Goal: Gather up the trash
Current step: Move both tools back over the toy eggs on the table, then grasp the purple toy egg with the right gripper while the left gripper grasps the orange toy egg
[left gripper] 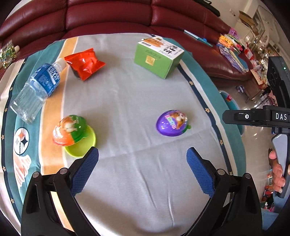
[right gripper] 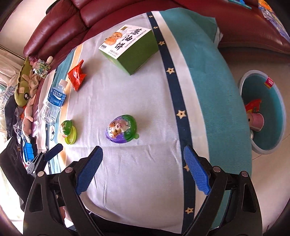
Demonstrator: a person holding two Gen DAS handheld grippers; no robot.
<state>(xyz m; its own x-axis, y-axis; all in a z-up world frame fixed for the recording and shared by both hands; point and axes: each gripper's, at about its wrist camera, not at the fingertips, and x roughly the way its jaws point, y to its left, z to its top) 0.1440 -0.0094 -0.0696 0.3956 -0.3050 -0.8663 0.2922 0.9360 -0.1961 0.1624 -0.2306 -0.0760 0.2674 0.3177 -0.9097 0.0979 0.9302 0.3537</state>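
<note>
Trash lies on a cloth-covered table (left gripper: 126,101): a purple egg-shaped capsule (left gripper: 172,122) (right gripper: 121,129), an orange-and-green capsule in a lime lid (left gripper: 72,132) (right gripper: 68,131), a blue-labelled plastic bottle (left gripper: 36,90) (right gripper: 53,103), a red snack bag (left gripper: 84,63) (right gripper: 77,76) and a green box (left gripper: 158,55) (right gripper: 129,48). My left gripper (left gripper: 142,156) stands open above the cloth, nothing between its blue pads. The right gripper (right gripper: 143,154) is open too, just short of the purple capsule. On the floor to the right sits a round teal bin (right gripper: 271,101) holding some trash.
A dark red leather sofa (left gripper: 108,16) runs behind the table, with papers and toys on its right seat (left gripper: 233,47). Plush toys (right gripper: 25,87) lie beside the table's left edge. The right handheld device (left gripper: 268,116) and a hand (left gripper: 276,172) show at the left view's right side.
</note>
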